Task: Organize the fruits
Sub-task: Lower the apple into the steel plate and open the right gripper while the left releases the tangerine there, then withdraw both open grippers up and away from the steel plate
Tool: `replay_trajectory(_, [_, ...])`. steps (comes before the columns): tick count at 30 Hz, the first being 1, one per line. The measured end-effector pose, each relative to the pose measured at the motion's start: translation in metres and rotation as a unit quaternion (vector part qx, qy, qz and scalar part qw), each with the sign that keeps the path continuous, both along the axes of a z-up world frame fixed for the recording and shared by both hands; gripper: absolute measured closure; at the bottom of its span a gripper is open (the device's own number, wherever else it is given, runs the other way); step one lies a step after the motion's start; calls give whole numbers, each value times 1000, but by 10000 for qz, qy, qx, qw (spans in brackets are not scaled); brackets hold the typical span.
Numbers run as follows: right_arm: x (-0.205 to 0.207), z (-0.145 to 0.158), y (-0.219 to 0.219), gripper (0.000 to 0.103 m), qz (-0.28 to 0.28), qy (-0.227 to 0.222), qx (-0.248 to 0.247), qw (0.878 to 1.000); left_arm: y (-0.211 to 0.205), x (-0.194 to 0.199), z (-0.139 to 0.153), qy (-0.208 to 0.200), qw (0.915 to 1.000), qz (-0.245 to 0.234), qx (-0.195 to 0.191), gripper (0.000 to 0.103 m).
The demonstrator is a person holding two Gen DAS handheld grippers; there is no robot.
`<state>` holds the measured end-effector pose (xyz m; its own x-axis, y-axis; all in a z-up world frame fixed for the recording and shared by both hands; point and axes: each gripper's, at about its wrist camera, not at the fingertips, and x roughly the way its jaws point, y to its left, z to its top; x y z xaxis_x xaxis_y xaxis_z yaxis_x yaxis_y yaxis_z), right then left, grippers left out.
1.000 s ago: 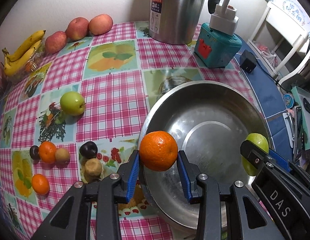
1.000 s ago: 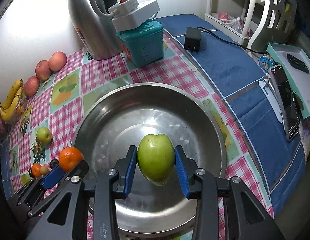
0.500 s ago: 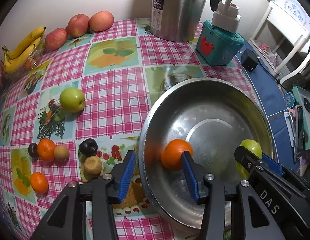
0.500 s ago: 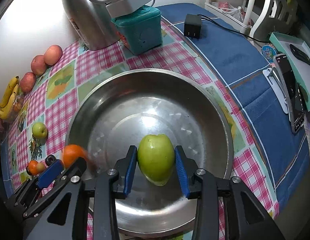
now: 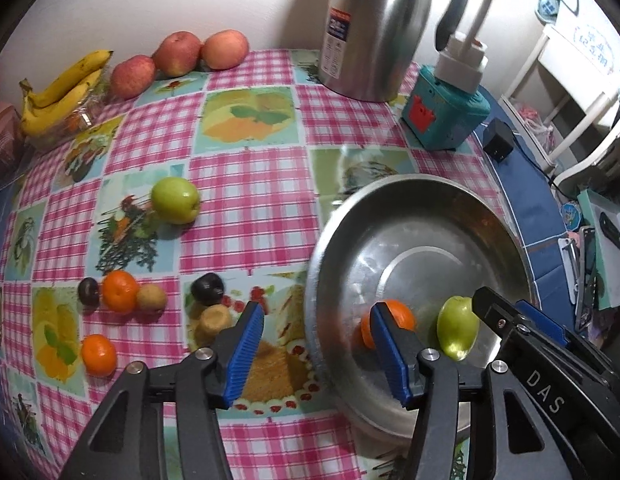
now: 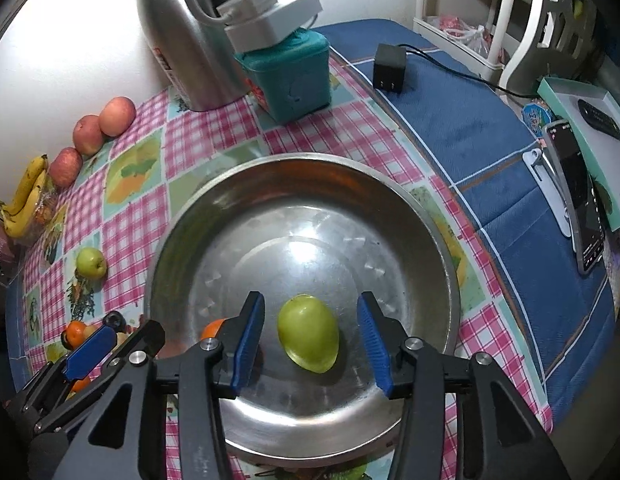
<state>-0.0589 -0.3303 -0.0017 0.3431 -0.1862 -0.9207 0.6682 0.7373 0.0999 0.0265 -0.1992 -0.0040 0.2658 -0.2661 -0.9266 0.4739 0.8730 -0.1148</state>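
Note:
A steel bowl [image 5: 410,180] [image 6: 302,158] sits on the checked tablecloth. An orange [image 5: 396,317] [image 6: 213,328] rests against the bowl's inner wall, half hidden behind a finger. Beside it a green fruit [image 5: 458,329] [image 6: 308,334] lies on the bowl floor. My left gripper [image 5: 316,326] [image 6: 118,344] hangs over the bowl's near rim; its jaws are opening with nothing between them. My right gripper [image 6: 310,312] is over the bowl, its jaws opening. The green fruit lies between its pads, touching neither.
Loose on the cloth to the left are a green apple [image 5: 176,200], two small oranges [image 5: 119,292], dark plums [image 5: 207,289] and brown fruits [image 5: 216,320]. Red apples [image 5: 178,53] and bananas [image 5: 62,92] line the wall. A steel kettle [image 5: 374,28] and a teal box [image 5: 446,116] stand behind the bowl.
The left gripper let go of the orange, which dropped into the bowl, and drew back toward the rim. The right gripper opened and the green fruit settled on the bowl floor.

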Motion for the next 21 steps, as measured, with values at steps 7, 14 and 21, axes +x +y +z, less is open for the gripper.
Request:
replay_trajectory(7, [-3, 12, 13, 54, 151, -86, -88, 9998, 34, 7, 7, 21, 9991, 415, -1, 43])
replay_trajectory(14, [-10, 20, 30, 54, 315, -221, -19, 9993, 78, 10, 6, 130, 9940, 1083, 72, 40])
replay_trajectory(21, [-13, 23, 58, 54, 651, -136, -171, 9976, 117, 4, 8, 118, 9894, 1442, 126, 37])
